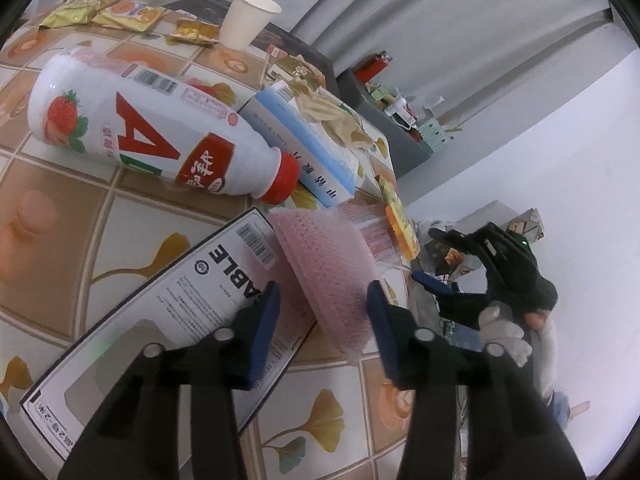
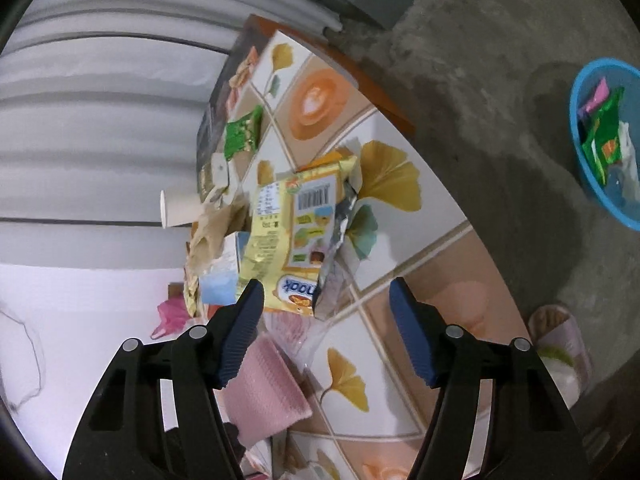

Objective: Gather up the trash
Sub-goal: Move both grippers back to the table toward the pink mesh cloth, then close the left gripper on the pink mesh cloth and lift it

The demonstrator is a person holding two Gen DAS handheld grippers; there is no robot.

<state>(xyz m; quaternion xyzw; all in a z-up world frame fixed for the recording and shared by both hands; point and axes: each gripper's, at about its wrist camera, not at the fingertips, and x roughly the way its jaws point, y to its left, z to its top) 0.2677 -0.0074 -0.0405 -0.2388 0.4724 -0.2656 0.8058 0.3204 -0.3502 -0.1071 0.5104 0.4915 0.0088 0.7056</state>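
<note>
Left wrist view: table under a glossy tile-print cloth, ginkgo leaves and coffee cups. Pink foam net sleeve, soft and dimpled, lies half on a flat white printed carton. White plastic bottle with strawberry label and red cap lies on its side behind it, cap touching a pale blue box. Paper cup upright at the far edge, near crinkled yellow snack wrappers. Left tool wide open, blue ribbed pads on either side of the sleeve; contact cannot be told; nothing gripped.

Right wrist view: crumpled yellow foil snack bag, silver lining showing, lies on the table just ahead of the right tool. Tool wide open, empty. Green wrapper farther off. Blue plastic basin on the concrete floor holds wrappers.
</note>
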